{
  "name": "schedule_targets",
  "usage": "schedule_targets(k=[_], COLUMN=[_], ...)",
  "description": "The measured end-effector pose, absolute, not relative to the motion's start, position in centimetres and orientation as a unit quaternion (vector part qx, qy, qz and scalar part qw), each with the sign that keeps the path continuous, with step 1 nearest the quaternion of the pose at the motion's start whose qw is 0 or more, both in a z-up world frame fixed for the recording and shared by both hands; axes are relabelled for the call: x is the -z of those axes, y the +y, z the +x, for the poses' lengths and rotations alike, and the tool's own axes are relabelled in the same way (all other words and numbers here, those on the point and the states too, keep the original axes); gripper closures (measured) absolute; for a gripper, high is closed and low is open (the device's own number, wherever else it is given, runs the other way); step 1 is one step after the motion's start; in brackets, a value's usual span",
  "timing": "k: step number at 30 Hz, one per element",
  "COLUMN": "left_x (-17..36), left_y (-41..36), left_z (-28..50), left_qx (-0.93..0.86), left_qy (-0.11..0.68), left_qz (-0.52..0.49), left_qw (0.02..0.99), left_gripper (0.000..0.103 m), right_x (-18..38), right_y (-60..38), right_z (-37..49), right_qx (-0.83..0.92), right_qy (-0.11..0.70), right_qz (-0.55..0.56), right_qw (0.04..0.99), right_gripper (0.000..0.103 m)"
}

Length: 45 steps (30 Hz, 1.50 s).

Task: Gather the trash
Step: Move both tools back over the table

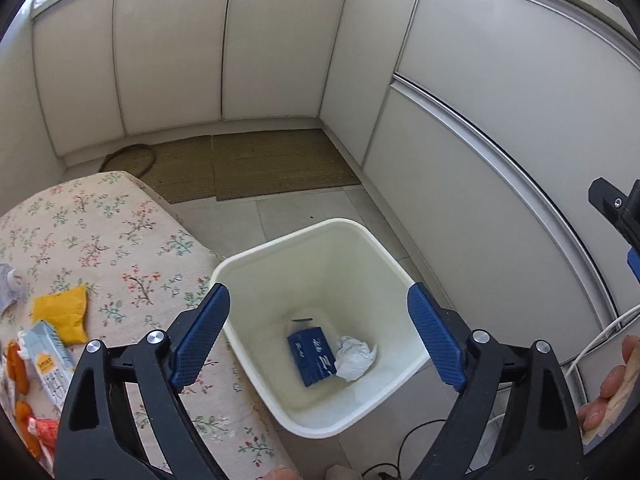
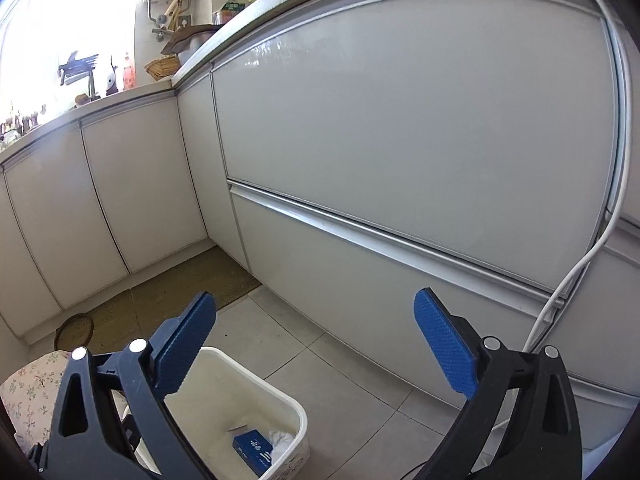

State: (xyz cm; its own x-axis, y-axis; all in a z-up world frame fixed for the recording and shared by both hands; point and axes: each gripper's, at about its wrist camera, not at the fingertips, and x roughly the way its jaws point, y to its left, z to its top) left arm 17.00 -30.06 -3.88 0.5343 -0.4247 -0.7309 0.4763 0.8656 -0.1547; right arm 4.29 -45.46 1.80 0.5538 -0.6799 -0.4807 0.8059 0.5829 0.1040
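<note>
**Bin partly loaded, both grippers empty above it**

Landmark: white bin (image 1: 320, 320) on the tiled floor.

- Left of bin: bench with floral cloth (image 1: 120, 240), edge just beside the bin rim. Trash on it: yellow packet (image 1: 62, 314), pale carton (image 1: 48, 364), orange wrappers (image 1: 20, 372), a grey scrap at the frame edge.
- Over bin: left gripper (image 1: 319, 336), fingers spread wide, holding nothing.
- Inside bin: blue box (image 1: 314, 354) touching a crumpled white paper (image 1: 354, 358).
- Right of bin: right gripper (image 2: 315, 354), fingers also wide open and empty, aimed at the cabinet drawers (image 2: 400, 160). White cable (image 2: 576, 272) hangs down the cabinet front.

Risks, as judged:
- Thin flat packets may slip from the fingers on the way across and land on the floor.
- Swinging back to the bench could clip the rim; a light bin would likely tip.
- Cable and black floor wire (image 1: 420, 436) near the bin could snag.

Woven mat (image 1: 260, 164) beyond the bin, out of the way.
</note>
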Motion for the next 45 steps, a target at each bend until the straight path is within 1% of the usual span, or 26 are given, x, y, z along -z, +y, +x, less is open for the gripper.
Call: schedule_targets(k=[2, 11, 16, 30, 39, 45], left_x=[3.4, 0.1, -0.8, -0.5, 1.2, 3.7], left_y=[-29.0, -24.0, -21.0, -9.2, -0.6, 6.9], left_z=[17.0, 16.5, 16.5, 16.9, 18.7, 20.8], left_qx=[0.234, 0.163, 0.131, 0.039, -0.023, -0.071], left_qy=[0.401, 0.357, 0.359, 0.370, 0.404, 0.444], left_qz=[0.033, 0.033, 0.022, -0.004, -0.034, -0.081], left_qw=[0.885, 0.919, 0.924, 0.928, 0.914, 0.890], left_gripper=[0.011, 0.008, 0.007, 0.007, 0.007, 0.007], right_x=[-2.0, -1.5, -1.4, -1.2, -1.1, -0.4], right_y=[-44.8, -40.3, -37.2, -27.0, -19.4, -14.6], right_z=[4.4, 6.1, 7.0, 10.2, 13.4, 15.3], right_qx=[0.422, 0.380, 0.346, 0.244, 0.174, 0.130], right_qy=[0.198, 0.230, 0.239, 0.263, 0.272, 0.284], right_qz=[0.152, 0.100, 0.073, 0.027, 0.005, -0.006], right_qw=[0.872, 0.891, 0.904, 0.933, 0.946, 0.950], right_gripper=[0.007, 0.007, 0.007, 0.007, 0.007, 0.007])
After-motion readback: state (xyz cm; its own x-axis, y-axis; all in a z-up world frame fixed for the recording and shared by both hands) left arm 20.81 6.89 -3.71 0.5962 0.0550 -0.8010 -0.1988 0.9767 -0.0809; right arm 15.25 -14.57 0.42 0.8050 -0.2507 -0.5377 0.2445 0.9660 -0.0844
